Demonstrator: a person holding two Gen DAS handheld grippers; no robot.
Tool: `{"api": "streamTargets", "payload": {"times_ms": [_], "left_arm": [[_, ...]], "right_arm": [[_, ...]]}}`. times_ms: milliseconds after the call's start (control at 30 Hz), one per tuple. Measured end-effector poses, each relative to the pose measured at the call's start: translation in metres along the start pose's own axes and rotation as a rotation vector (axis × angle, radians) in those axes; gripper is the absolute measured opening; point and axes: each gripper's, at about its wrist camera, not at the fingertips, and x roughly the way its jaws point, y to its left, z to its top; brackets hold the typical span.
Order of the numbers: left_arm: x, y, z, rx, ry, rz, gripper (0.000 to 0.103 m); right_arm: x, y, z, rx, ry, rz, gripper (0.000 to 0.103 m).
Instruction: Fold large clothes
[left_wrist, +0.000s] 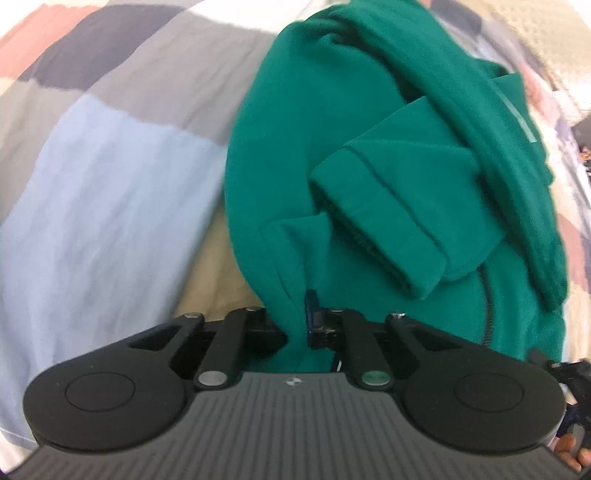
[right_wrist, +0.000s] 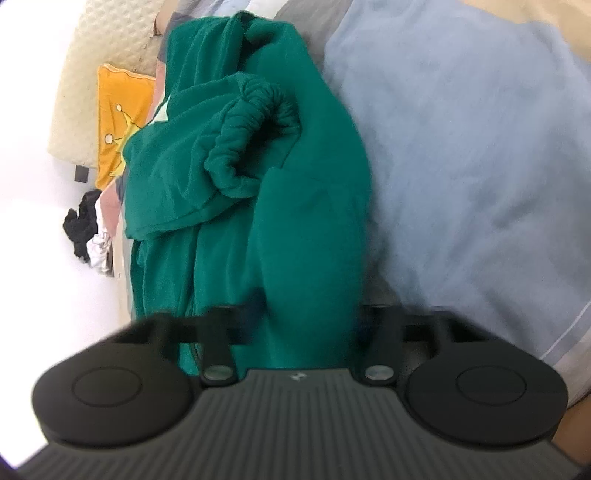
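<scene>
Left gripper (left_wrist: 299, 325), a black two-finger tool, is clenched on a thin fold of the dark green fleece garment (left_wrist: 314, 147), with the cloth pinched between its two fingers right at the tips. From that pinch the garment spreads away ahead of the gripper and to its right, bunched in soft layers. A turned-back sleeve cuff (left_wrist: 384, 221) lies just ahead and to the right of the tips, and a zipper line (left_wrist: 489, 306) runs along the cloth further right. To the left of the gripper is the bed cover, a patchwork of pale blue, grey, cream and pink panels (left_wrist: 103, 192), on which the garment lies.

Right gripper (right_wrist: 308, 325), of the same black make, has a thick roll of the same green fleece garment (right_wrist: 314, 229) between its fingers; the view is blurred, and whether the pads press on the cloth I cannot tell. The garment reaches away straight ahead of this gripper, with a gathered elastic cuff (right_wrist: 251, 122) further ahead and slightly left. A pale blue panel of the bed cover (right_wrist: 461, 147) lies to its right. Far ahead on the left sits an orange cushion (right_wrist: 114, 122), and nearer on the left a small heap of black and white cloth (right_wrist: 86, 229).
</scene>
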Motion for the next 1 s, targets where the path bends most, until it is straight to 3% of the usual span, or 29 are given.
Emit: {"api": "streamTargets", "payload": {"times_ms": [133, 433, 633, 1000], "left_arm": [[-0.030, 0.012, -0.003, -0.085, -0.073, -0.117, 0.010], [-0.102, 0.046, -0.004, -0.267, -0.216, -0.407, 0.009], [-0.148, 0.038, -0.003, -0.253, -0.277, -0.506, 0.007], [-0.244, 0.041, -0.058, -0.206, -0.367, -0.625, 0.006]], "right_arm": [[-0.018, 0.004, -0.002, -0.015, -0.041, 0.078, 0.020], [-0.082, 0.024, 0.006, -0.031, -0.093, 0.319, 0.015], [-0.125, 0.041, 0.007, -0.073, -0.114, 0.387, 0.015], [-0.204, 0.051, -0.023, -0.157, -0.140, 0.484, 0.015]]}}
